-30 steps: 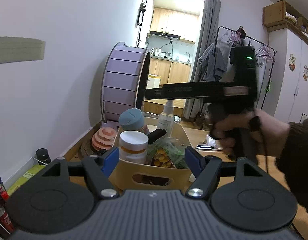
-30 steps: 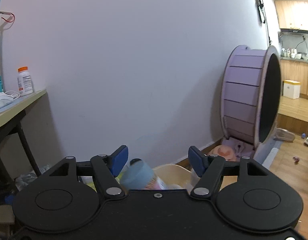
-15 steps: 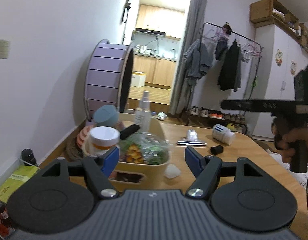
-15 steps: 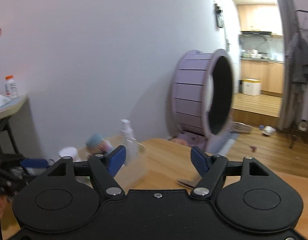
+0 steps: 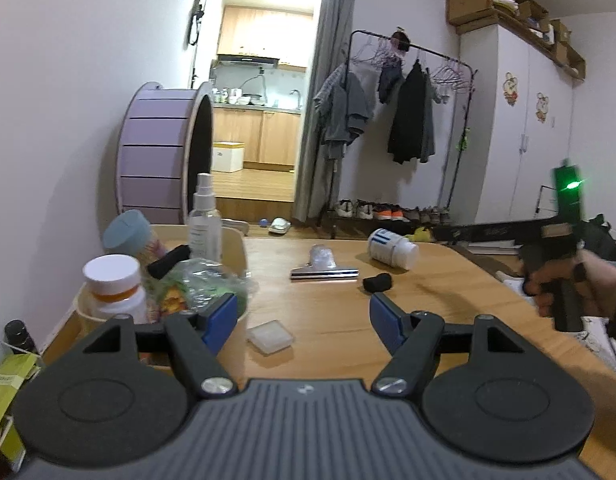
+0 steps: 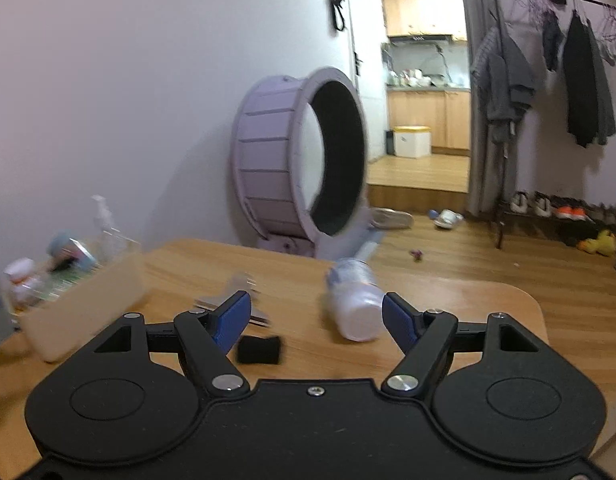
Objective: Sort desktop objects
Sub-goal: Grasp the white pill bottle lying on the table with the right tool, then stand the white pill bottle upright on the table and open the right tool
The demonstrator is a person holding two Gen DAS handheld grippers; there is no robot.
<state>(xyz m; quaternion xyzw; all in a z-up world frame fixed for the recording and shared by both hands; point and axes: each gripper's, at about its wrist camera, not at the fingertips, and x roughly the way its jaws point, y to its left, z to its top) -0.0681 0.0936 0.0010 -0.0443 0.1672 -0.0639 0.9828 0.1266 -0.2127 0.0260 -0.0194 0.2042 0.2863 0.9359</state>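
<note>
A cream basket [image 5: 234, 246] at the table's left holds a white-capped pill bottle [image 5: 112, 286], a spray bottle [image 5: 204, 220], a blue-lidded jar [image 5: 126, 230] and a snack bag. On the table lie a metal clip [image 5: 323, 272], a white bottle on its side [image 5: 391, 248], a small black piece [image 5: 377, 282] and a clear small case [image 5: 270, 337]. My left gripper [image 5: 304, 316] is open and empty above the case. My right gripper [image 6: 315, 314] is open and empty, just short of the white bottle [image 6: 355, 300] and black piece [image 6: 258, 349]. The basket [image 6: 92, 300] shows at its left.
The wooden table [image 5: 447, 312] ends at a rounded right edge [image 6: 523, 296]. A purple wheel [image 6: 300, 164] stands on the floor behind it. A clothes rack [image 5: 407, 120] and shoes are farther back. Green boxes [image 5: 8, 376] sit low at the left.
My right gripper has swung from over the basket to the right side of the table, now facing the white bottle. My left view has turned right, off the basket.
</note>
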